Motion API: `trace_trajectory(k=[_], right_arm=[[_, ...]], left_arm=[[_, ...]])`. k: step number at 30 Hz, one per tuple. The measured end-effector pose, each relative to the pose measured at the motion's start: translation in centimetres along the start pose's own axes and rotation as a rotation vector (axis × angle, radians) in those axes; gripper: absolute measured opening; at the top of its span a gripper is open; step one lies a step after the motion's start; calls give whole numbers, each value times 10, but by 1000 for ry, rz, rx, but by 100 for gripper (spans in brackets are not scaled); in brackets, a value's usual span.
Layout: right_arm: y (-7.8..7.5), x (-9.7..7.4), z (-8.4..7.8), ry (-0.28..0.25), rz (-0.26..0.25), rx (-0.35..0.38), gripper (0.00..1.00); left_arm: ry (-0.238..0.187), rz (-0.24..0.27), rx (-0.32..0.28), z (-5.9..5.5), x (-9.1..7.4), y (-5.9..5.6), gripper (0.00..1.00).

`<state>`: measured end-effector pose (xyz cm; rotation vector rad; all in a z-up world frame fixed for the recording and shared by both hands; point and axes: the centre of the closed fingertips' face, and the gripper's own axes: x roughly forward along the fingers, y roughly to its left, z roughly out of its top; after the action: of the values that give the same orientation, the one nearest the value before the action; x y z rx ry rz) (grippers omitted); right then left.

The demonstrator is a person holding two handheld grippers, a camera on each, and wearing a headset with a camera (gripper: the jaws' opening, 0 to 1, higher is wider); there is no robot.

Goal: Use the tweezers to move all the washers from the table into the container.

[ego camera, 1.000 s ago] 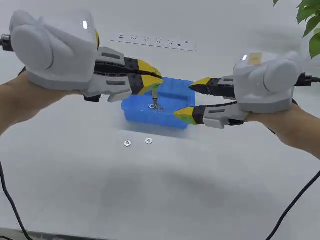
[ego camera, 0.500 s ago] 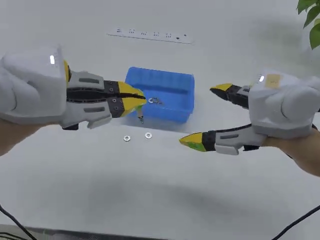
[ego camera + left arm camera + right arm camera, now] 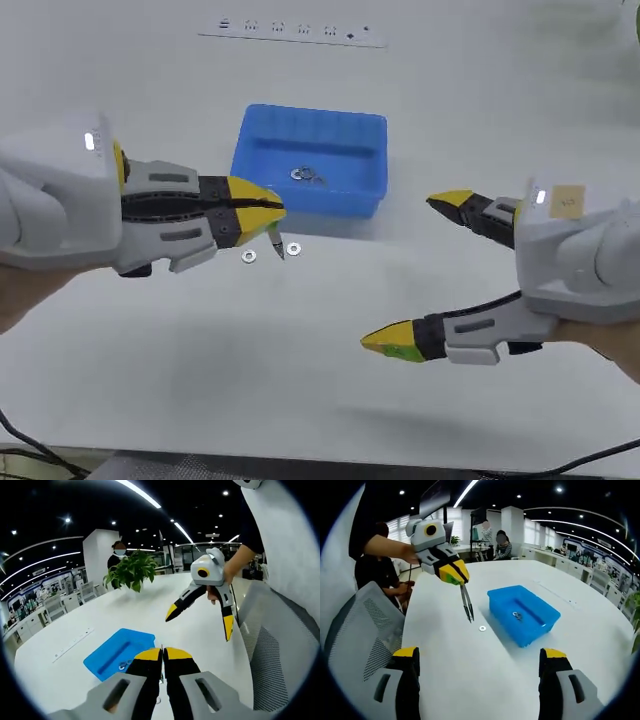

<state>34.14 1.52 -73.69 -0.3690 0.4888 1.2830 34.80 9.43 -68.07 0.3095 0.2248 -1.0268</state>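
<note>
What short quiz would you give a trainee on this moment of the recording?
1. True or false: the right gripper is open and holds nothing.
2. How many washers lie on the table, outside the blue container?
3. What holds the tweezers?
A. the left gripper
B. the right gripper
C. nothing, they lie in the container

Key: 1 true; 2 two; 3 A.
</note>
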Motion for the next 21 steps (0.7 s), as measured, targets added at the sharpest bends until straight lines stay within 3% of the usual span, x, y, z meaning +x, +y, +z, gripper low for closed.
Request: trace_trajectory(k=[9,21], right_arm=[[12,5,2,-24,24,29,100],[13,7,-5,-24,39,66,100]], left_arm=[[-7,4,-16,-3,12,7,5],[-1,-25,-25,-7,20,7,5]])
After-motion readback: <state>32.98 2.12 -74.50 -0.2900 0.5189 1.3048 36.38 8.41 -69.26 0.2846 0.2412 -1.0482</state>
